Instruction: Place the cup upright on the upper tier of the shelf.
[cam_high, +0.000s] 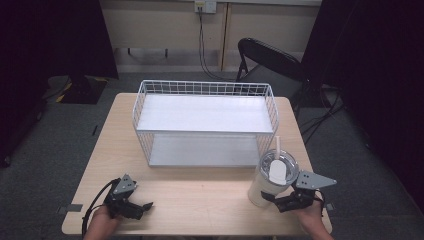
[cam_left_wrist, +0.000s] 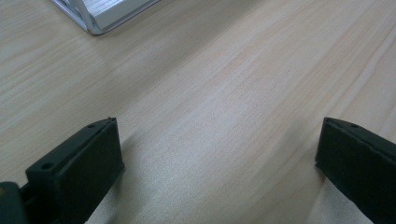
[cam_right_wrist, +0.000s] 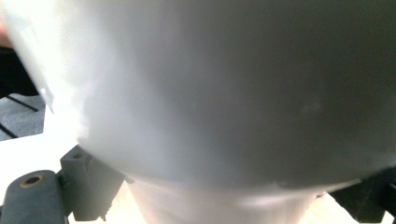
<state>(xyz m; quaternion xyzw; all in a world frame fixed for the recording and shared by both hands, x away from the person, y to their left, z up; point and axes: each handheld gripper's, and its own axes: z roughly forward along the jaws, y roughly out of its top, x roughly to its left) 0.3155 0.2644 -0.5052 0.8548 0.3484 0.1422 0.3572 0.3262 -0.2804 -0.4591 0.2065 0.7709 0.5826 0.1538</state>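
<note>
A cream tumbler (cam_high: 265, 187) with a clear lid and a straw stands upright at the table's front right. My right gripper (cam_high: 274, 200) reaches it from the right, low on its body. In the right gripper view the tumbler (cam_right_wrist: 210, 93) looms very close, and its narrow base sits between the jaws of my right gripper (cam_right_wrist: 224, 198), which are spread wide with slim gaps on both sides. My left gripper (cam_high: 146, 206) rests at the front left of the table (cam_high: 200, 210), open. Its jaws (cam_left_wrist: 219, 135) hold nothing, only bare wood between them.
A white wire basket shelf (cam_high: 140, 100) with two white levels stands across the back middle of the table; its lower front corner (cam_left_wrist: 102, 11) is ahead of the left gripper. A black folding chair (cam_high: 270, 55) stands behind the table on the right.
</note>
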